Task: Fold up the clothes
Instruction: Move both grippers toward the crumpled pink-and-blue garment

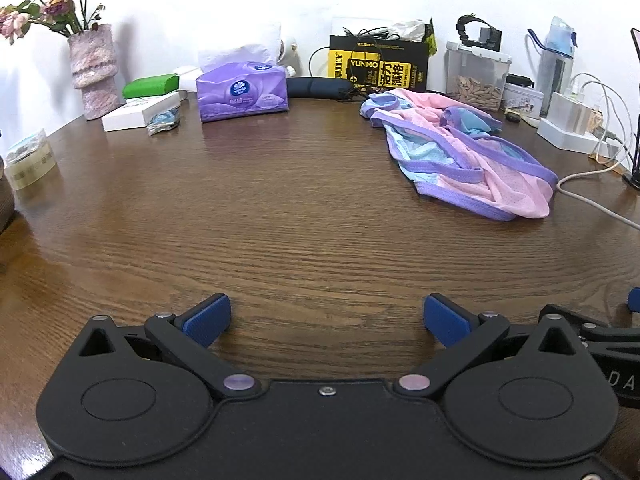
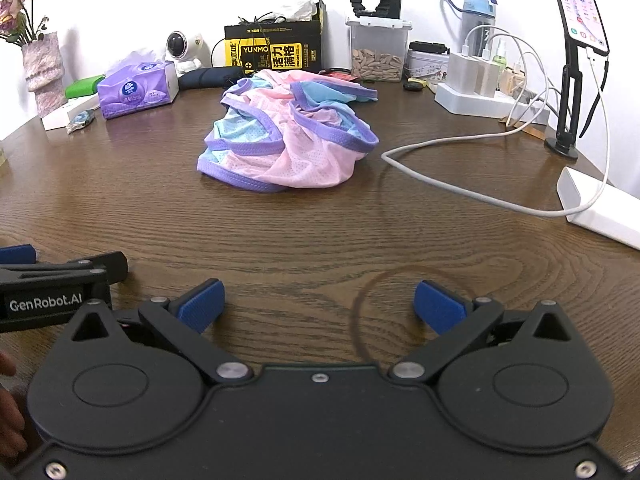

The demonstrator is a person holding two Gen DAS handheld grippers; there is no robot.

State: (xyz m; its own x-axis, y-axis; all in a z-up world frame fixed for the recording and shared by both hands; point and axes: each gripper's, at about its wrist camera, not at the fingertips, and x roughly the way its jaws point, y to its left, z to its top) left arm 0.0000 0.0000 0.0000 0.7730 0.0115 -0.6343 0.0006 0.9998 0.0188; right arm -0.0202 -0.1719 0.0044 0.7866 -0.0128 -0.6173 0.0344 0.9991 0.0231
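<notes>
Wooden table [image 2: 304, 236]: crumpled garment [image 2: 288, 136] mid-table, white cable [image 2: 460, 188] beside it; left tongs [image 1: 327, 322], right tongs [image 2: 319, 305] wide, empty.

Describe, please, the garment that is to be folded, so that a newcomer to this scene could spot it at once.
On the brown wooden table, look in front of the black and yellow box at the back wall. There lies a crumpled mesh garment in pink and pale blue with purple binding. It is the only clothing among boxes, chargers and a purple tissue pack.
</notes>
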